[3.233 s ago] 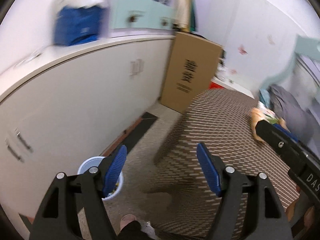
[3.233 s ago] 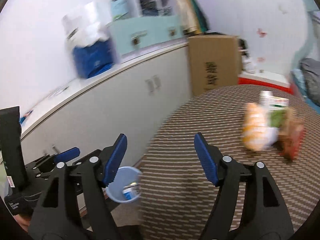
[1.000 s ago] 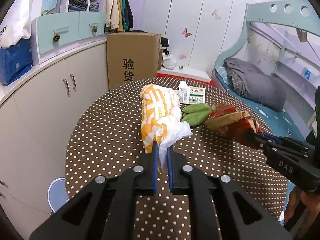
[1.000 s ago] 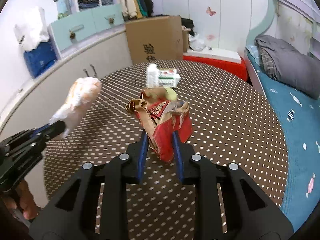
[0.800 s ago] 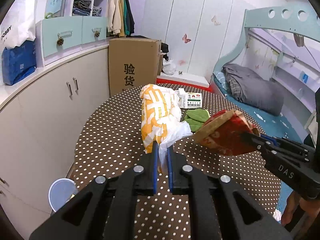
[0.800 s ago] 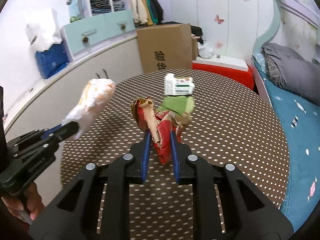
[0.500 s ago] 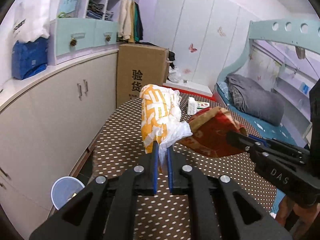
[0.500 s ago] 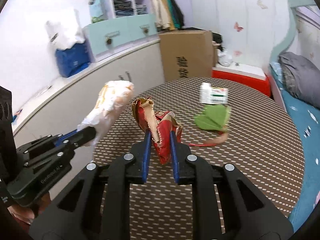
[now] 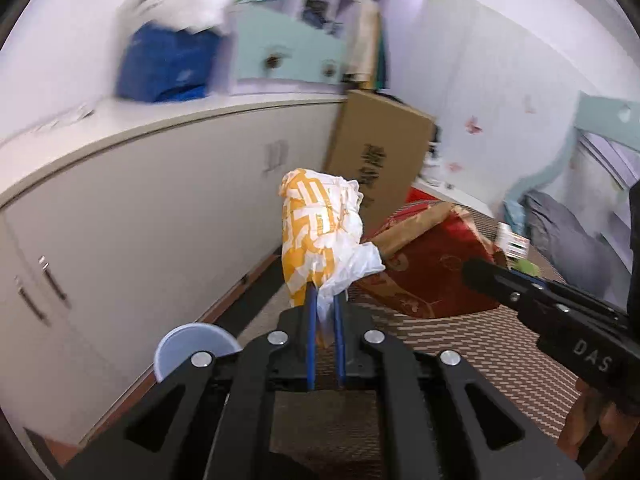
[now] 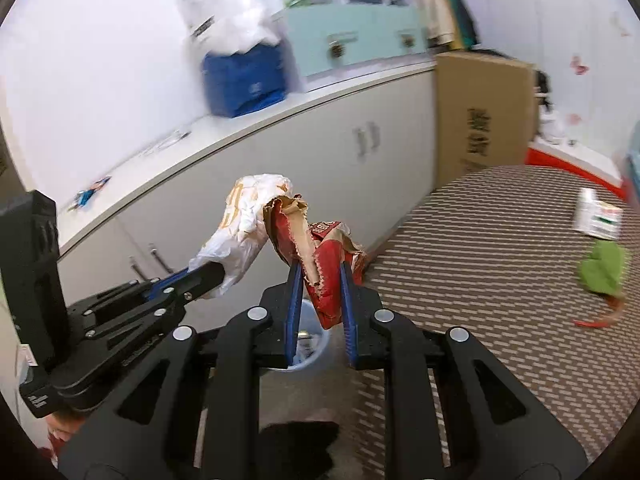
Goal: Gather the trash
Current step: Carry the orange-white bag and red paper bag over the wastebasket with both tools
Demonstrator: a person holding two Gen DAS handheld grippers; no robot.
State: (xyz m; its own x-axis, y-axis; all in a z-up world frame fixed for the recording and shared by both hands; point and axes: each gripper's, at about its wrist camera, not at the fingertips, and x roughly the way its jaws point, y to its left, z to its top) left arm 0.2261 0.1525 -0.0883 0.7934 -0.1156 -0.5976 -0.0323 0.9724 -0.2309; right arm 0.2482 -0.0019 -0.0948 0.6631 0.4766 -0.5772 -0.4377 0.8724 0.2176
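Pinching a white-and-orange wrapper (image 9: 316, 232), the left hand-held gripper (image 9: 323, 308) faces the "DAS"-lettered right hand-held gripper (image 10: 319, 280), clamped on a red bag (image 10: 324, 264).

Home bedroom, likely a kid's. Long white cabinet run (image 10: 248, 168) along left wall, pale teal drawer unit (image 10: 352, 40) on top, brown cardboard box (image 10: 484, 116) far end, teal bed frame (image 9: 592, 128) with grey bedding (image 9: 568, 236) far right, butterfly wall stickers (image 9: 472, 126).
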